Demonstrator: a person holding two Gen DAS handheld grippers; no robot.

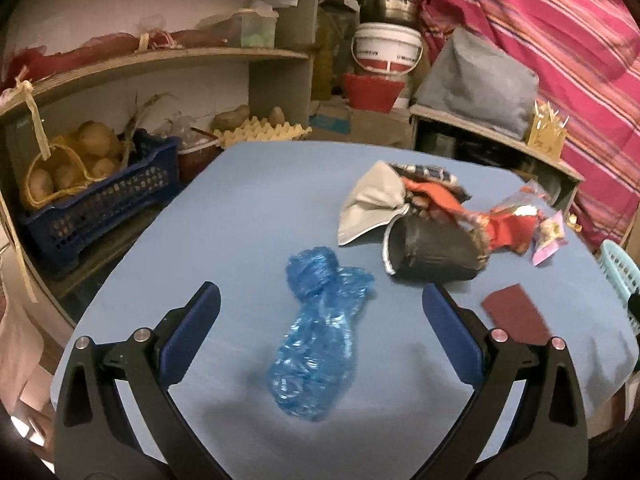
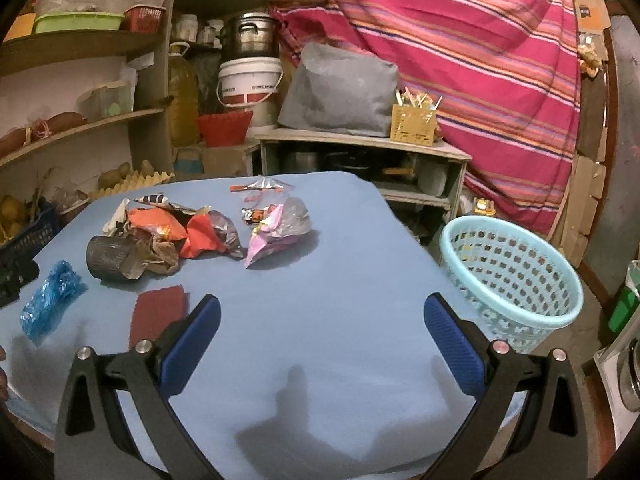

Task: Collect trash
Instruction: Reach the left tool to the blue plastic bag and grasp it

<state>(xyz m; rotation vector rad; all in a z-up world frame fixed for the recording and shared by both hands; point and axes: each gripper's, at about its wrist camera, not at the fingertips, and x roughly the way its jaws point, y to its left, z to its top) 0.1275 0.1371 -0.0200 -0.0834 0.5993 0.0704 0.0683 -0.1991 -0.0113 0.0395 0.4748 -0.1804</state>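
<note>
My left gripper (image 1: 320, 304) hangs over the blue table (image 1: 248, 208) with its fingers spread wide and nothing between the pads. A crumpled blue plastic bag (image 1: 318, 332) lies flat on the cloth in the gap between them, touching neither finger. At about one o'clock from that bag sits a black cup (image 1: 436, 252) tipped on its side, with a grey cloth scrap (image 1: 370, 204) and orange wrappers (image 1: 436, 196) bunched against its far edge. A dark red card (image 1: 516, 314) lies flat at three o'clock from the bag, just beyond my right finger.

My right gripper (image 2: 322, 310) is also spread wide and empty, hovering over a bare stretch of the table. From this camera the trash heap sits at eleven o'clock: the black cup (image 2: 110, 258), orange wrappers (image 2: 160, 226) and a red wrapper (image 2: 202, 236) packed together, and a pink and silver packet (image 2: 276, 228) a little apart at twelve o'clock. The dark red card (image 2: 158, 312) lies just beside my left finger, partly hidden by it. The blue plastic bag (image 2: 50, 300) is at nine o'clock near the table's edge. A pale blue basket (image 2: 516, 276) stands off the table at two o'clock; I cannot tell what lies inside it.
</note>
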